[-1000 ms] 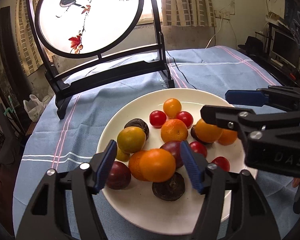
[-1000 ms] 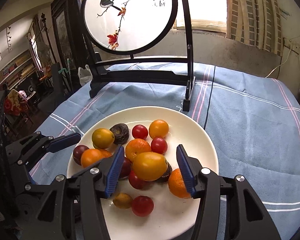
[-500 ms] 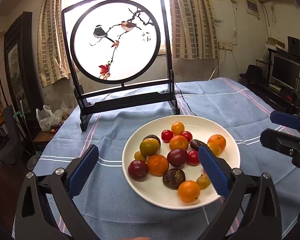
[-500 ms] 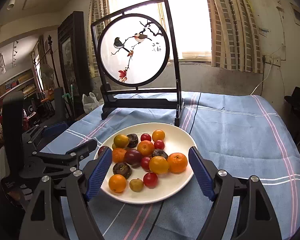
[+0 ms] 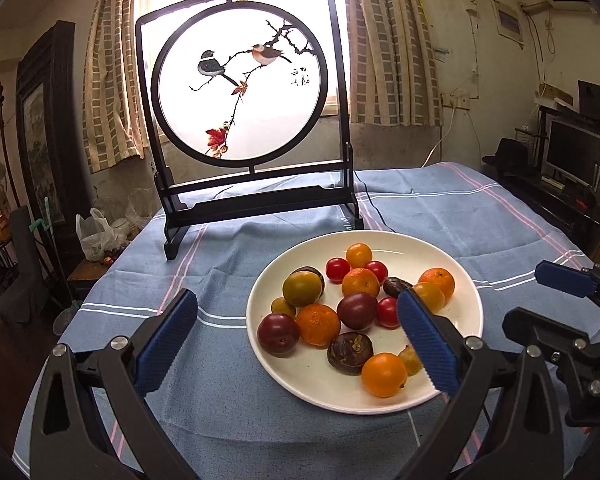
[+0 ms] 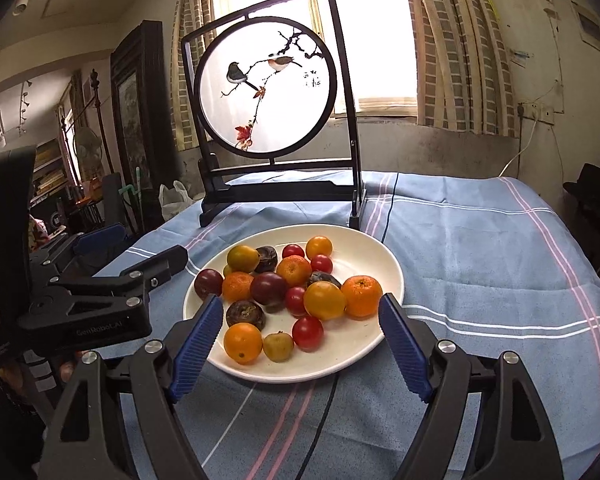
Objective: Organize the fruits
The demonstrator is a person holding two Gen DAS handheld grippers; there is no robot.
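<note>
Both the left gripper (image 5: 296, 340) and the right gripper (image 6: 302, 344) are spread wide and hold nothing. The fruits (image 6: 284, 292) lie heaped on the white plate (image 6: 376, 252), which sits on the blue tablecloth (image 6: 480, 264) in front of a bird screen (image 6: 266, 92)

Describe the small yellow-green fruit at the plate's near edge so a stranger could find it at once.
Start at the round white plate on the blue striped tablecloth. At its near edge lie three fruits; the small dull yellow-green fruit sits between a smooth orange fruit and a red cherry tomato, smallest and speckled.
</note>
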